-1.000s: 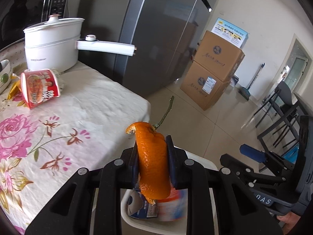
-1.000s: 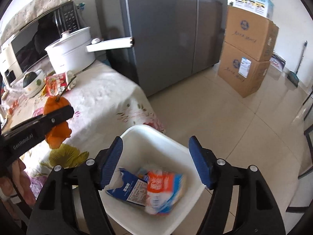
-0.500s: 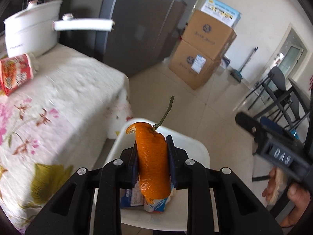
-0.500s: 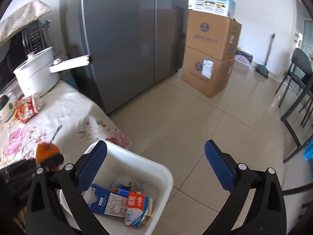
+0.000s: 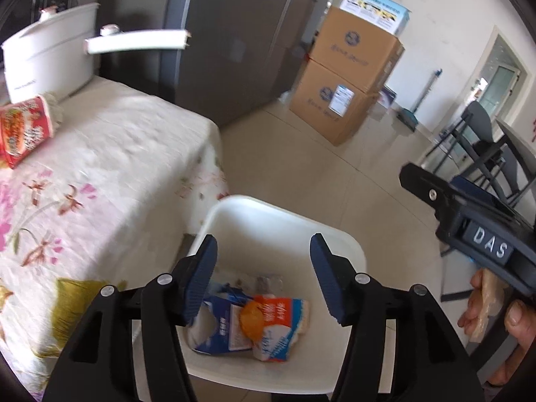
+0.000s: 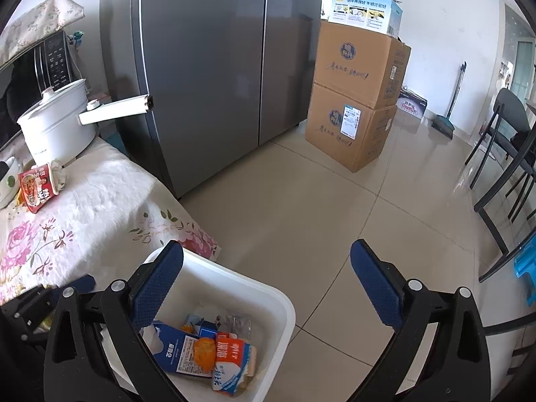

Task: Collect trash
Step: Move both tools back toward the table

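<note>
Two cartons (image 6: 201, 351) and one orange peel (image 5: 252, 317) lie in one white bin (image 5: 284, 216); left hand-held gripper (image 5: 263, 276) has just been opening, empty; right hand-held gripper (image 6: 264, 281) gapes, released.

This is a home kitchen and dining room. A tall grey fridge (image 6: 207, 67) stands against the wall, with a microwave (image 6: 40, 70) under a flowered cloth beside it. A white electric pot (image 6: 57, 127) and a red instant-noodle cup (image 6: 37, 186) sit on a table with a flowered tablecloth (image 6: 83, 207). The floor is pale tile (image 6: 301, 207). Two stacked cardboard boxes (image 6: 355, 93), a broom (image 6: 452, 107) and dark dining chairs (image 6: 502, 154) fill the far side.
</note>
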A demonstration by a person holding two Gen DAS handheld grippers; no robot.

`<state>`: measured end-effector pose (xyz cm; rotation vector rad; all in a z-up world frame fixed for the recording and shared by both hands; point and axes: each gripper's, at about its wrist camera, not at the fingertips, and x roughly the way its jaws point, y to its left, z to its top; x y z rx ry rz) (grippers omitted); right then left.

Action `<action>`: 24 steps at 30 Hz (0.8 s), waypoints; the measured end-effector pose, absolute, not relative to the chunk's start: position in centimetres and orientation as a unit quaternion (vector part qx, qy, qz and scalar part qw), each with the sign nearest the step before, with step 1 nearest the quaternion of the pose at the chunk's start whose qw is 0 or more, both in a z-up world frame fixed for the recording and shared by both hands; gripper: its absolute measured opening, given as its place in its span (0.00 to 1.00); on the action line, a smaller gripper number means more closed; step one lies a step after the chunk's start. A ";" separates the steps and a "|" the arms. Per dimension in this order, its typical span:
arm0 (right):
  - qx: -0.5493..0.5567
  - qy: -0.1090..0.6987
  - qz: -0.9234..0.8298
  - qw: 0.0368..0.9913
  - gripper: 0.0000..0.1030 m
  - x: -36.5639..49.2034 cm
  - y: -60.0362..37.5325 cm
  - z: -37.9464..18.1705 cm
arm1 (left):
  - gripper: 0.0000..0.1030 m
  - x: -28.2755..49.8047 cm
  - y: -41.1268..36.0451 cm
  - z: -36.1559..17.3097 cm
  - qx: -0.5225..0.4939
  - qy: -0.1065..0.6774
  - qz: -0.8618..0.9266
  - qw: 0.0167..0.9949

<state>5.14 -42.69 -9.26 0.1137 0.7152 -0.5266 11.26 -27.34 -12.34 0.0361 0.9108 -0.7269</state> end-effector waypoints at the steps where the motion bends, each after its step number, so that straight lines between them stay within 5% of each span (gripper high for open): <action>1: 0.050 0.346 -0.254 0.902 0.93 5.3 -42.4 -9.3 | 0.58 11.4 -27.1 -12.2 0.016 0.427 -0.337 0.839; 9: 0.039 0.348 -0.241 0.905 0.93 6.9 -40.2 -9.2 | 0.69 12.8 -24.6 -10.6 0.003 0.391 -0.276 0.878; 13: 0.038 0.343 -0.232 0.910 0.93 7.9 -39.0 -9.0 | 0.84 13.1 -22.9 -9.6 0.009 0.353 -0.222 0.909; 24: 0.035 0.327 -0.203 0.922 0.93 11.5 -34.7 -8.3 | 0.84 16.0 -18.1 -9.0 -0.027 0.347 -0.165 0.923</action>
